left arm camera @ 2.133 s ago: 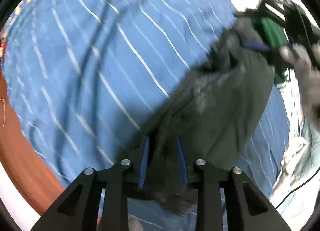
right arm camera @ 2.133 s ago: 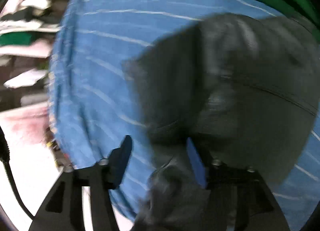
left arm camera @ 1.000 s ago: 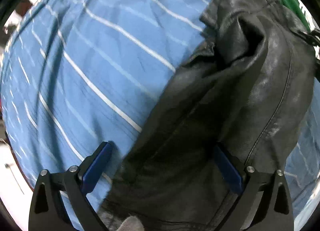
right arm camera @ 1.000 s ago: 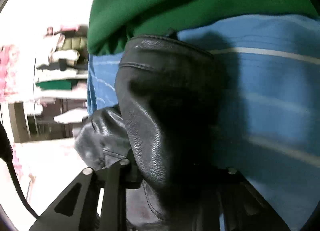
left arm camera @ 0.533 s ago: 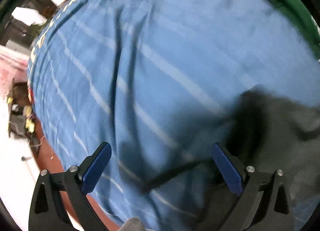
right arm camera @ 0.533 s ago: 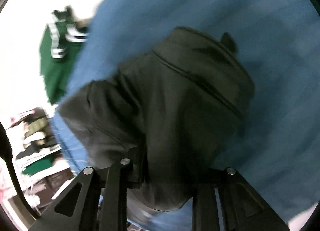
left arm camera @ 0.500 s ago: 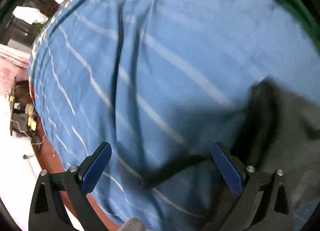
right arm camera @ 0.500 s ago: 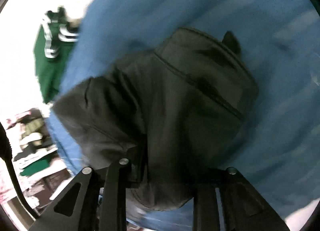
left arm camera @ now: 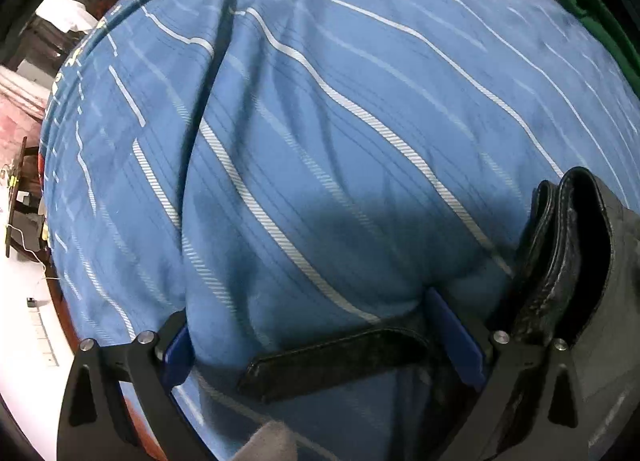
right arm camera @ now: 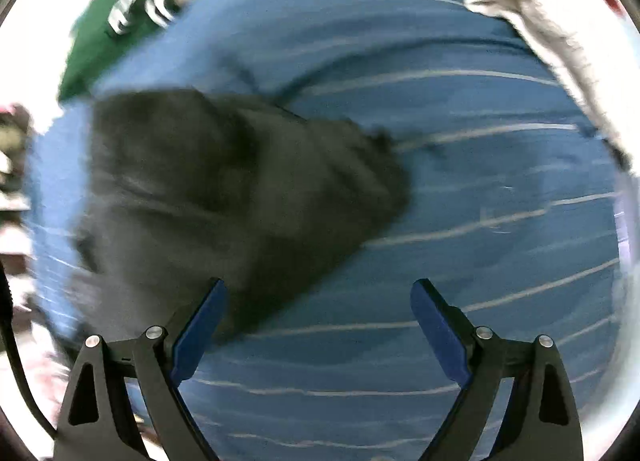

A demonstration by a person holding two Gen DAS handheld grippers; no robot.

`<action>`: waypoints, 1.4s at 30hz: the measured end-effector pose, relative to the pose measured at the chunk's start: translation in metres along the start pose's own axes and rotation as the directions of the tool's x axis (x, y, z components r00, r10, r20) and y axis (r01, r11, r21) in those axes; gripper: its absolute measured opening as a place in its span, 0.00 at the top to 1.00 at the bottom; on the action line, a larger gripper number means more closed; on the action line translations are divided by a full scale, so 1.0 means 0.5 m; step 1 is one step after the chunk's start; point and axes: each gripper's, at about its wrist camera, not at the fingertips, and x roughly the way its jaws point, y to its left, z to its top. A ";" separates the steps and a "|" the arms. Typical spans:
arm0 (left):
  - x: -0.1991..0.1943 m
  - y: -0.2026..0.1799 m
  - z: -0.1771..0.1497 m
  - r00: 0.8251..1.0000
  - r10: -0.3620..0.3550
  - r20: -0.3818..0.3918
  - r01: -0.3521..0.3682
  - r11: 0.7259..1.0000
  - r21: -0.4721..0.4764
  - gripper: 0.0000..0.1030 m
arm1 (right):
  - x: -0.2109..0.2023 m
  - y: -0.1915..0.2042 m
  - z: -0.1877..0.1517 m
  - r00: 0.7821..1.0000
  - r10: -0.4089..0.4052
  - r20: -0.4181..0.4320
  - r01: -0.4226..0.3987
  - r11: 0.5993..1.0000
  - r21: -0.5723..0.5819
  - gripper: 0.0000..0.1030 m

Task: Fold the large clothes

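A black leather jacket (right arm camera: 224, 189) lies bunched on the blue striped bedspread (right arm camera: 460, 189), blurred in the right wrist view. My right gripper (right arm camera: 318, 321) hangs above it pointing down, its jaws opening wide, nothing between them; the jacket's edge reaches the left finger. In the left wrist view a black leather strap (left arm camera: 340, 357) of the jacket lies across the gap of my left gripper (left arm camera: 324, 337), which is open and pressed into the bedspread (left arm camera: 320, 141). A folded jacket edge (left arm camera: 568, 261) stands just right of its right finger.
A green garment (right arm camera: 108, 41) with white stripes lies at the bed's far left corner, and its edge (left arm camera: 592, 9) shows at the top right of the left wrist view. Pale crumpled cloth (right arm camera: 532, 21) lies along the bed's upper right edge. The bed's edge and the floor (left arm camera: 24, 301) show at left.
My right gripper has let go of the jacket and its jaws have sprung wide; the jacket now lies on the bed below it. My left gripper has slid left, off the jacket.
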 end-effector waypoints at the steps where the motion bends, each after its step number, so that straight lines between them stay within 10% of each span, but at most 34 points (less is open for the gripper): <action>1: -0.014 -0.002 0.004 1.000 0.022 -0.008 -0.021 1.000 0.011 0.00 | 0.022 -0.006 -0.006 0.998 -0.058 -0.026 0.057 0.998 -0.020 0.08; 7: -0.163 -0.059 0.003 0.987 0.123 0.099 -0.135 0.982 0.129 0.00 | 0.176 -0.014 -0.012 0.977 -0.171 -0.130 0.161 0.983 -0.082 0.00; 15: -0.238 -0.372 -0.083 0.990 -0.126 0.057 0.098 0.930 0.356 0.00 | 0.149 -0.043 -0.013 0.982 -0.136 -0.128 0.129 0.990 -0.064 0.00; 19: -0.185 -0.549 -0.109 0.988 -0.145 0.057 0.100 0.870 0.483 0.00 | 0.074 -0.099 -0.030 0.986 -0.102 -0.129 0.105 0.994 0.012 0.46; 21: -0.132 -0.595 -0.107 0.996 -0.068 0.062 0.027 0.860 0.510 0.00 | 0.020 -0.137 -0.034 0.994 -0.068 -0.084 0.076 0.992 0.098 0.46; 28: -0.144 -0.518 -0.057 0.988 -0.154 0.005 0.135 0.884 0.447 0.00 | -0.117 -0.129 -0.006 0.979 0.176 0.101 -0.189 0.973 0.136 0.46; 34: -0.137 -0.430 0.039 0.991 -0.125 0.052 0.100 0.935 0.341 0.00 | -0.044 0.149 0.102 0.894 0.448 0.003 -0.444 0.887 -0.125 0.46; 39: -0.070 -0.445 0.089 0.991 -0.132 0.022 0.116 0.929 0.351 0.00 | 0.062 0.247 0.230 0.966 0.259 0.017 -0.253 0.953 -0.166 0.49; 42: -0.068 -0.429 0.101 0.990 -0.141 0.014 0.127 0.928 0.350 0.00 | 0.088 0.258 0.265 0.968 0.248 -0.049 -0.252 0.958 -0.136 0.48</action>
